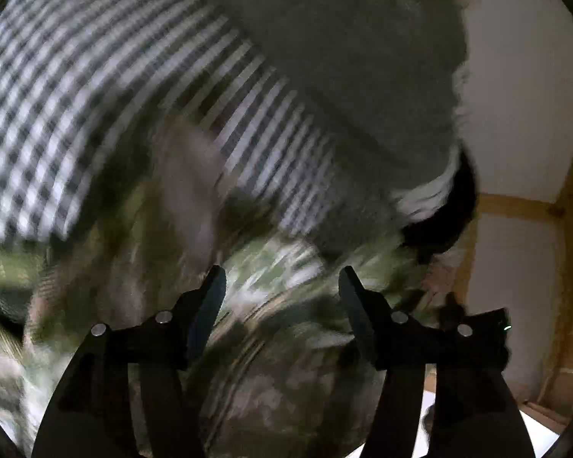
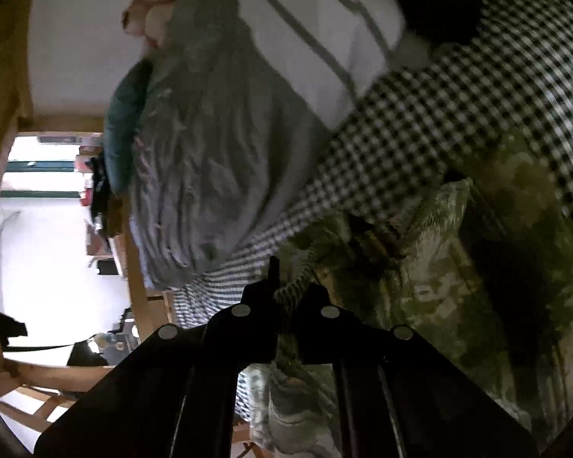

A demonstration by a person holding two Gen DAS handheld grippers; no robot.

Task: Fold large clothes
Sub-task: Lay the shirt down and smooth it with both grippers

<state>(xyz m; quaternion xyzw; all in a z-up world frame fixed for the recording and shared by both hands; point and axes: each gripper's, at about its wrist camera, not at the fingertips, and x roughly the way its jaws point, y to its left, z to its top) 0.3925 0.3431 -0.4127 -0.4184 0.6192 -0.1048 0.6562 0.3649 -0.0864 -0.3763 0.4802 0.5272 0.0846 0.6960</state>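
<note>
A green camouflage garment lies crumpled on the checked sheet; the left wrist view is blurred. My left gripper hovers over the garment with its jaws wide apart and nothing pinched between them. In the right wrist view the same garment spreads to the right, with a ribbed edge turned up. My right gripper is shut on a ribbed hem strip of the garment, which passes between the fingertips and hangs down under the fingers.
A black-and-white checked sheet covers the bed. A grey knitted blanket and a white cloth with grey stripes are piled at the far side. A wooden bed frame borders the left, with bright floor beyond.
</note>
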